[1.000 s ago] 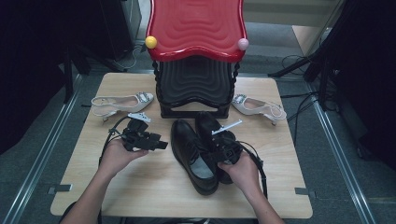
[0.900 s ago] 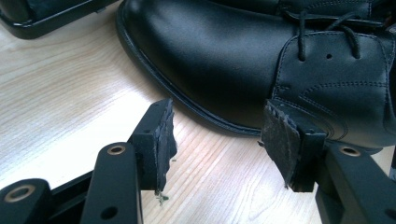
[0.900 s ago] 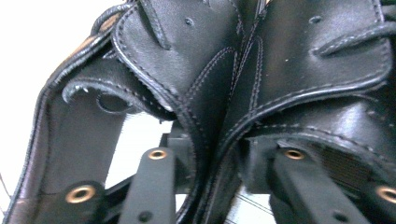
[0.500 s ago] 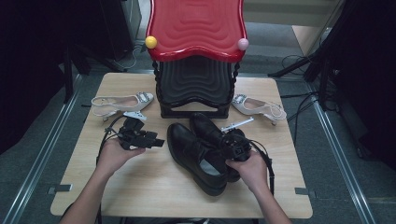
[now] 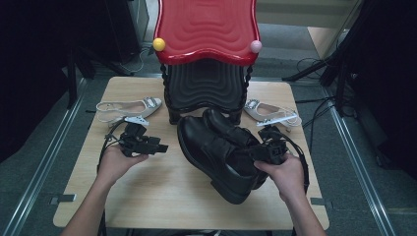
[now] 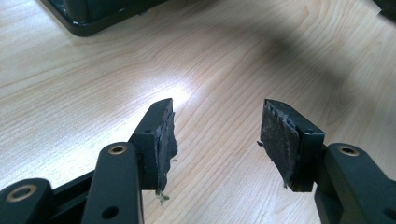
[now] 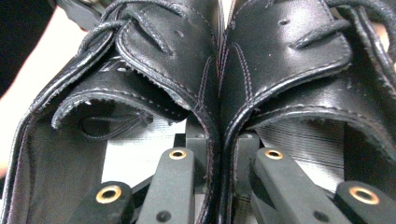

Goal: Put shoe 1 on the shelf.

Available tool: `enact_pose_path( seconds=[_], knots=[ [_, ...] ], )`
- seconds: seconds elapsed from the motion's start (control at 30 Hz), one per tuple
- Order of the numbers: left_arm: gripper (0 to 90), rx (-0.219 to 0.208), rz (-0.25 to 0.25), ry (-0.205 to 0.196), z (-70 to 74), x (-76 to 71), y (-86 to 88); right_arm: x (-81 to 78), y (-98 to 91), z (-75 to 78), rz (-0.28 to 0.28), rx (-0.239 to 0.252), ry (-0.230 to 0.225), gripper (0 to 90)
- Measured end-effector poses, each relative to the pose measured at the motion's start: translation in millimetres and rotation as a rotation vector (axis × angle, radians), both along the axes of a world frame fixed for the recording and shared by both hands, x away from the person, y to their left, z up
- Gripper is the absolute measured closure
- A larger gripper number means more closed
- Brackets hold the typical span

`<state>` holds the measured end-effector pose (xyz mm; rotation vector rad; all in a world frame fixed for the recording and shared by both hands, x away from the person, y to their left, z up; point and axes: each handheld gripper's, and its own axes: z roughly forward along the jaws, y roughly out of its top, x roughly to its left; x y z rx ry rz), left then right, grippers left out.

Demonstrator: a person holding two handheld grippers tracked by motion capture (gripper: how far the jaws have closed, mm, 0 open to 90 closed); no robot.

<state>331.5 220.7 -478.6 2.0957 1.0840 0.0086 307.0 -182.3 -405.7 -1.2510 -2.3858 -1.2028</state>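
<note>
- Pinching both inner collars of the black shoes at once: right gripper has one jaw down inside each shoe, the two touching inner walls clamped between them; clenched on the pair
- shoes sit directly ahead of the right gripper, toes pointing away from it toward the left gripper; in the high view they look tilted, heel end raised, but I cannot tell whether the toes are off the table
- left gripper released, jaws wide apart with bare wood between and below them; nothing held; worn fuzzy pads facing each other
- handling, my read: leather pair is fairly heavy for a single pinch; soles stiff, uppers soft enough to fold under the jaws; polished leather likely slippery, so the shoes may slide apart or pivot toe-down about the grip
- best hold is where it is now, low on the doubled collar near the lacing; higher up, only thin edge leather would bear the load
- laces loose just ahead of the jaws; could snag
- silver heels: one just beyond the left gripper, the other just beyond the right; both beside the red stool, apart from the black pair
</note>
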Motion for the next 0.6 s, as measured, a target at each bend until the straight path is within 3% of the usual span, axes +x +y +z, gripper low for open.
enact_pose_path(
  seconds=[0.23, 0.37, 0.6],
  knots=[
    [45.1, 0.007, -0.006, -0.001, -1.1, -0.3, -3.0, 11.9, 5.4, 24.8, -0.021, 0.08, -0.016, 83.0],
    [45.2, 0.013, -0.013, 0.002, -1.7, -0.1, -3.8, 28.7, 11.2, 35.4, -0.054, 0.113, -0.017, 83.0],
    [45.8, 0.01, -0.019, 0.001, -2.5, 0.5, -4.5, 60.2, 27.4, 49.8, -0.134, 0.144, -0.055, 83.0]
  ],
)
